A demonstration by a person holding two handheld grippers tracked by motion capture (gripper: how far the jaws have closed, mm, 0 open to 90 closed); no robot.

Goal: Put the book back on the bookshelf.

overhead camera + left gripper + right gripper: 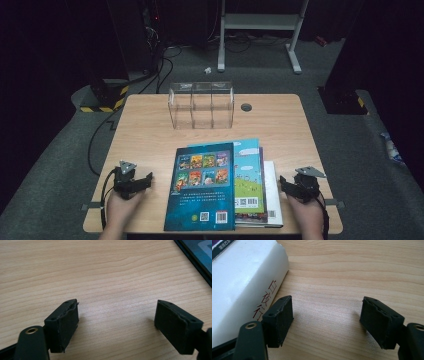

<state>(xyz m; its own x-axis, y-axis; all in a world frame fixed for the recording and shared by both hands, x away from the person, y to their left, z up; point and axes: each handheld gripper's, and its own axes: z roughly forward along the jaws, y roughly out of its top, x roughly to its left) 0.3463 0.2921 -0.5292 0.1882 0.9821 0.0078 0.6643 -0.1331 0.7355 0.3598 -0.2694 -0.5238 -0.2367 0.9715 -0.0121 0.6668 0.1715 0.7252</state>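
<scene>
The worktop is topped by a stack of books at the front middle (clear organizer parked behind). The left tool and right tool are held wide, empty, flanking the stack.

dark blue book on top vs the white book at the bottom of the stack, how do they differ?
The dark blue book lies on top with its whole cover showing; the white book lies lowest, with just its right edge strip peeking out. The dark blue book sits furthest left in the stack; the white book juts out furthest right. The dark blue book's cover carries a grid of small pictures; the white book's spine is plain with red characters. Both lie flat on the table.
</scene>
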